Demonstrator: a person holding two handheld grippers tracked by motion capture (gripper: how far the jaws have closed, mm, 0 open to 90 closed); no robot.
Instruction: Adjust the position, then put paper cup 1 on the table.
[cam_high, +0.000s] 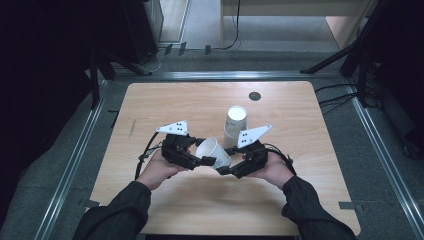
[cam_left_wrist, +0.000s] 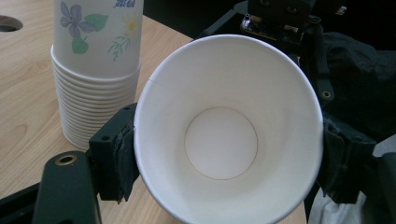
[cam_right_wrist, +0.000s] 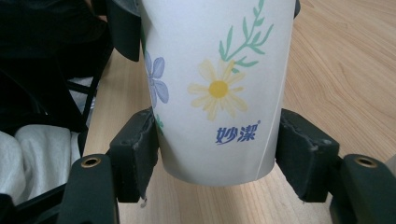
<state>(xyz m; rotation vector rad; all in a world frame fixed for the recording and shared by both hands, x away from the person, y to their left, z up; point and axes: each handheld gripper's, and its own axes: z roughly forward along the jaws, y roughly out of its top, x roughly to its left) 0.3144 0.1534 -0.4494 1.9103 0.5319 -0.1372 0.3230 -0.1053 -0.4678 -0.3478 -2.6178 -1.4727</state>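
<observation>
While pinched by both grippers' jaws, paper cup (cam_high: 213, 152) lies tilted, mouth toward left gripper (cam_high: 202, 161), base apparently toward right gripper (cam_high: 226, 169).

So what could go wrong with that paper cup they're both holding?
1. Both hand-held grippers clamp one thin paper cup: the left hand-held gripper near its rim, the right hand-held gripper near its base. Squeezing harder or pulling apart could crumple or tear it.
2. The stack of cups stands close behind the hands, so a careless swing might knock it over.
</observation>
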